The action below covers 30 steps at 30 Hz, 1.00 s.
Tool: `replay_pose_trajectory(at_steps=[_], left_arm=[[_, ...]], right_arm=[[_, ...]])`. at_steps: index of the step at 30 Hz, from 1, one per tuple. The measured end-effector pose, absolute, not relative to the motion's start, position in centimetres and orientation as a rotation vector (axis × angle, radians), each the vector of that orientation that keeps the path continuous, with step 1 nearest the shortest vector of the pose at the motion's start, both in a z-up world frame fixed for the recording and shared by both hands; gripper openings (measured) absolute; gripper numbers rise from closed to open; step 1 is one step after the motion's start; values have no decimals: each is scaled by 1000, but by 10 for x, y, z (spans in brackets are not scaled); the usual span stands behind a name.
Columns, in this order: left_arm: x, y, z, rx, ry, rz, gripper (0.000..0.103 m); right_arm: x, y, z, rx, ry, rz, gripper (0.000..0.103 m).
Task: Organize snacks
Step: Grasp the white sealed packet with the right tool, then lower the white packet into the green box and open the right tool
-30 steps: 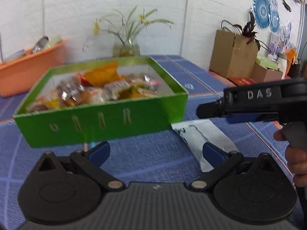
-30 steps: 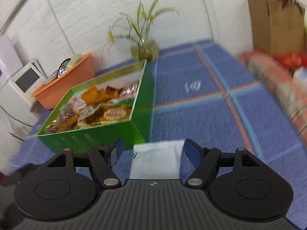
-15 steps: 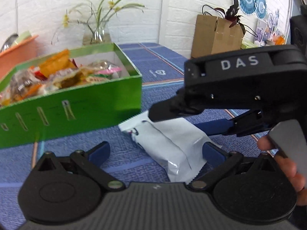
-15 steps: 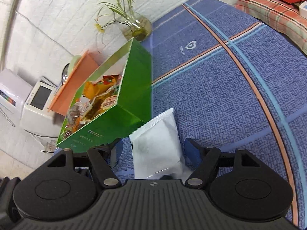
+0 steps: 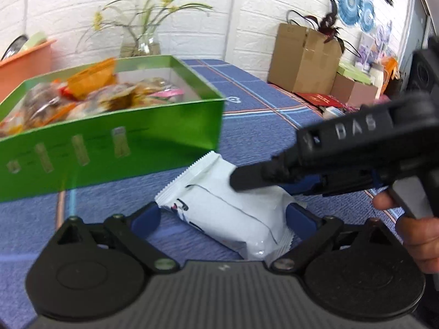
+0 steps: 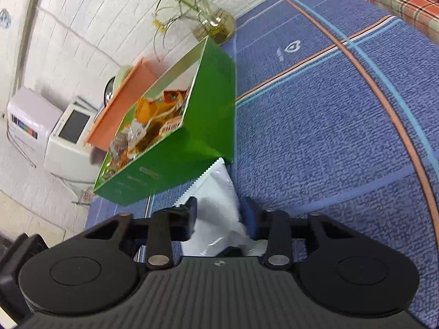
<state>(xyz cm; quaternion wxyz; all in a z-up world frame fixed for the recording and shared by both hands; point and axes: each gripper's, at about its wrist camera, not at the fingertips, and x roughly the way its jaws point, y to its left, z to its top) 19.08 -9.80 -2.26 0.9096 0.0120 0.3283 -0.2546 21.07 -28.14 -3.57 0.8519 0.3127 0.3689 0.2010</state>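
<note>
The right gripper (image 6: 221, 212) is clamped on a white snack packet (image 6: 219, 194), its blue-padded fingers (image 6: 248, 211) pressed into the glossy, crinkled film. The packet is a flat pillow pouch with serrated end seals, lying on the blue woven tablecloth (image 6: 315, 137) just beside the near corner of the green box (image 6: 203, 142). The left gripper (image 5: 222, 218) is spread wide, its fingers to either side of the same packet (image 5: 227, 208) without a grip. The shiny cardboard box (image 5: 109, 142) is filled with wrapped snacks (image 5: 104, 96). Behind it, a glass vase (image 5: 140, 46) and an orange plastic tub (image 5: 24, 65) are seen.
</note>
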Motion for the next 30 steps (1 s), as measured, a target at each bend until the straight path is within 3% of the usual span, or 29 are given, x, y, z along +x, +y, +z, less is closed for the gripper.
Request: replay_pose_trajectory(at_steps=[8, 30], left_arm=[[180, -64, -16, -68, 683, -498, 89], [137, 18, 48, -58, 427, -388, 86]], right_arm=[[196, -249, -24, 542, 702, 463, 48], [186, -173, 45, 448, 543, 650, 48]])
